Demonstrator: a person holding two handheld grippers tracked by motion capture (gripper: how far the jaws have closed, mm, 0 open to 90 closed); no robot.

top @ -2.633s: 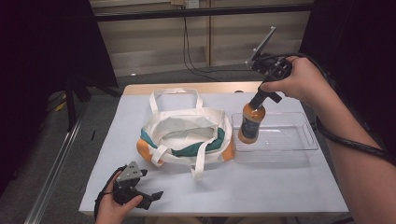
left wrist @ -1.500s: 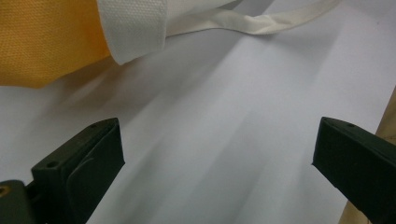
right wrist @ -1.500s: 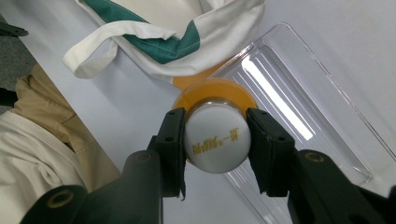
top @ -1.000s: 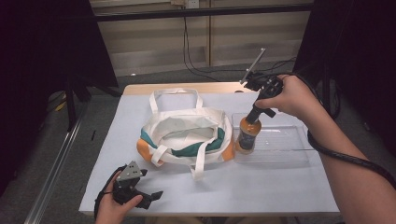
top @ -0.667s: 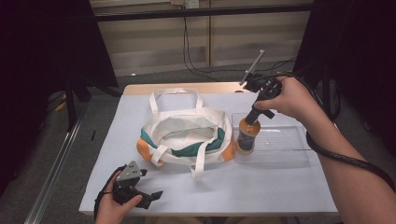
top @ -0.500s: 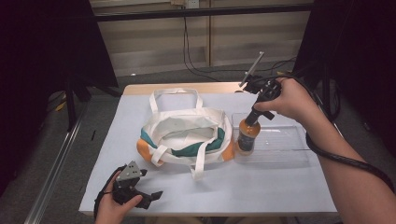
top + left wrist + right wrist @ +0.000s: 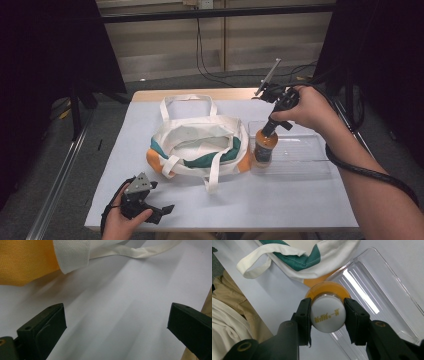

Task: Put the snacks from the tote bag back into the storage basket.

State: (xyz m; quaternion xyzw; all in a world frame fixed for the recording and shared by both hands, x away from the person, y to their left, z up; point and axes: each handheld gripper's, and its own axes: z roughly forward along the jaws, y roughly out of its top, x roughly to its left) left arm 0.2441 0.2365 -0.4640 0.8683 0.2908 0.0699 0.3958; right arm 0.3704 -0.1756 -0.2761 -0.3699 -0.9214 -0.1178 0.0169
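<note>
A white tote bag with green and orange panels lies open in the middle of the table, its corner and edge showing in the gripper views. My right gripper is shut on the white cap of an orange bottle, which stands upright at the left end of a clear plastic tray, just right of the bag. My left gripper rests at the table's front left, open, with bare white tabletop between its jaws.
The clear tray holds nothing else. White table surface spreads in front of bag and tray. A wooden edge strip runs along the far side, with cables on the floor beyond.
My right gripper has carried the bottle a little left and lower, toward the tray's left end beside the bag. The left gripper has stayed put.
</note>
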